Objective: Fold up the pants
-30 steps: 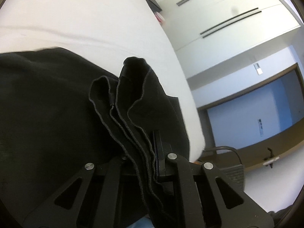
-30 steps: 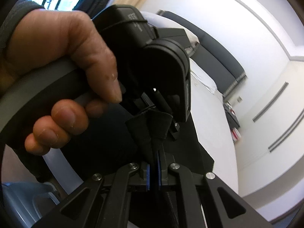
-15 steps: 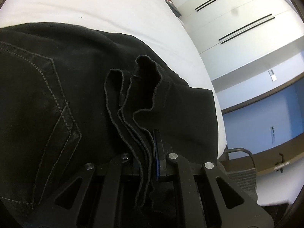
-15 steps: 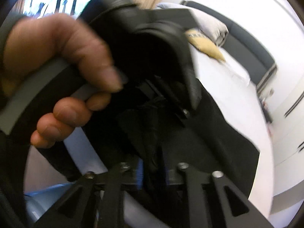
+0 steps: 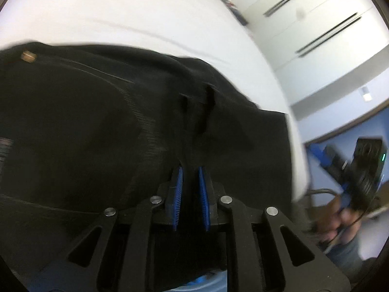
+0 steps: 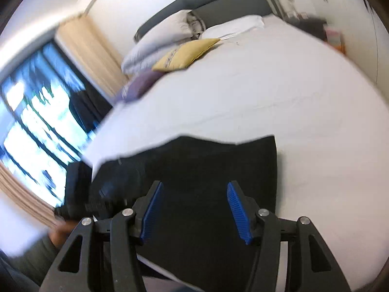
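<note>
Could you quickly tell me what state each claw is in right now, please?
Left claw: narrowly open, just been opening; black denim pants lie beneath, not gripped.
Right claw: wide open, just been opening, empty.

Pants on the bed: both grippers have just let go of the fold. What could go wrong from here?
1. The pants lie close to the bed's near edge; a nudge could slide them off.
2. The left gripper has just been opening, and only slightly; its pads hang right over the cloth, so pulling back could snag a layer and undo the fold.
3. The right gripper has just been opening, nothing between its pads; both views are blurred, so alignment is unverified.
</note>
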